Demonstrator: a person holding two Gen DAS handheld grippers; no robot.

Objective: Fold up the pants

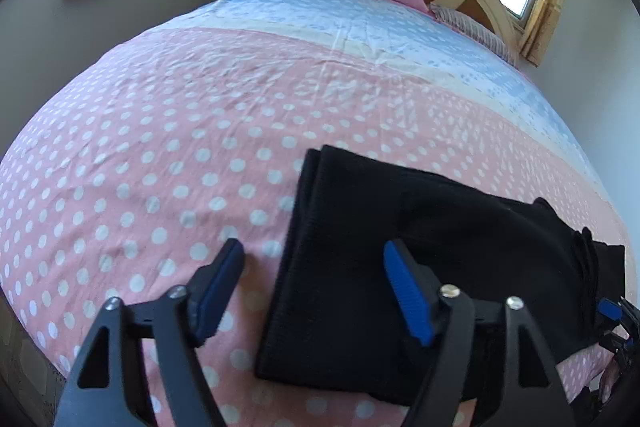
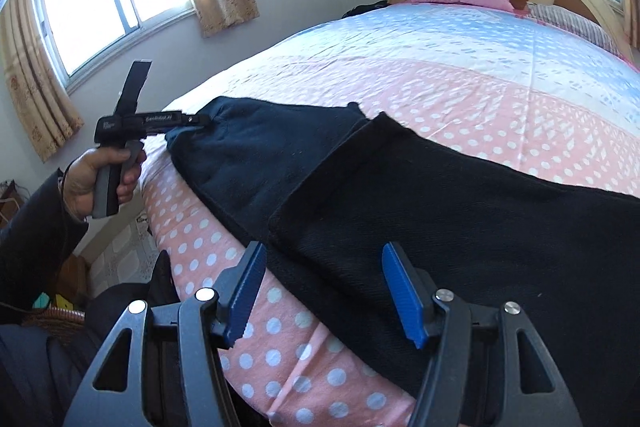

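Right wrist: pants (image 2: pixel 400 195) cut off rightward

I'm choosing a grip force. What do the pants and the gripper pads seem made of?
Pants: soft, matte black knit or fleece, seemingly; fine ribbed weave shows. Pads: blue rubber or plastic with ridged faces, slightly glossy; which one is unclear.

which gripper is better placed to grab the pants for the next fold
Left, probably. The left gripper hovers open straddling the side edge of the black pants on the bed. The right gripper is also open over an edge, but at the bed's rim.
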